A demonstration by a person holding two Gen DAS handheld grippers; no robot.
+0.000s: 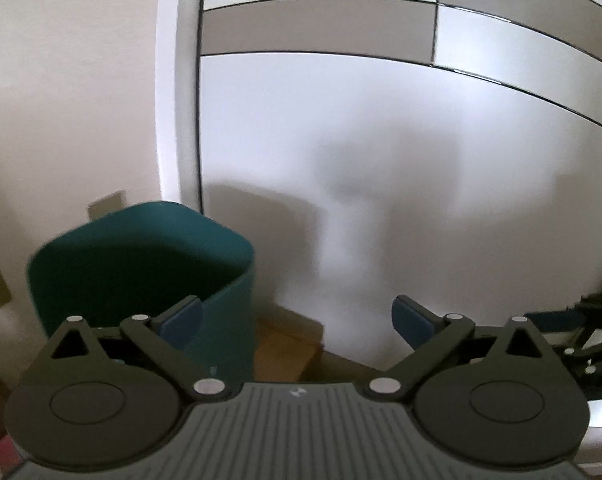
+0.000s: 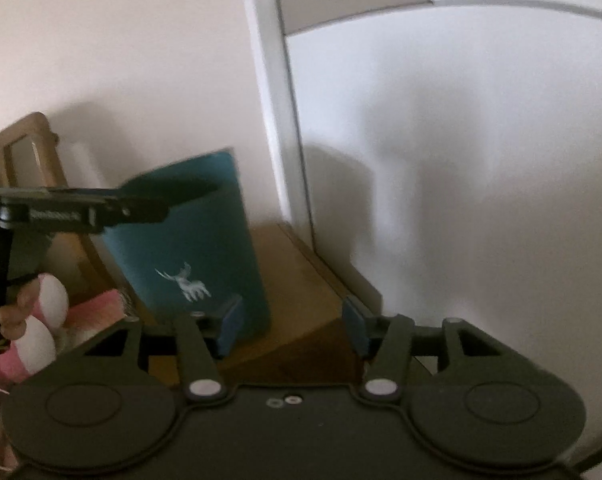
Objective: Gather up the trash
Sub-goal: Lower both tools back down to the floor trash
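Teal bin (image 1: 141, 268) standing on wood floor (image 2: 297, 276) against wall corner. Left gripper (image 1: 297, 320) hanging spread wide, empty, just right of bin. Right gripper (image 2: 293, 328) also spread, empty, beside bin. Drop step seemingly finishing; next move calling for locating more trash, none showing.
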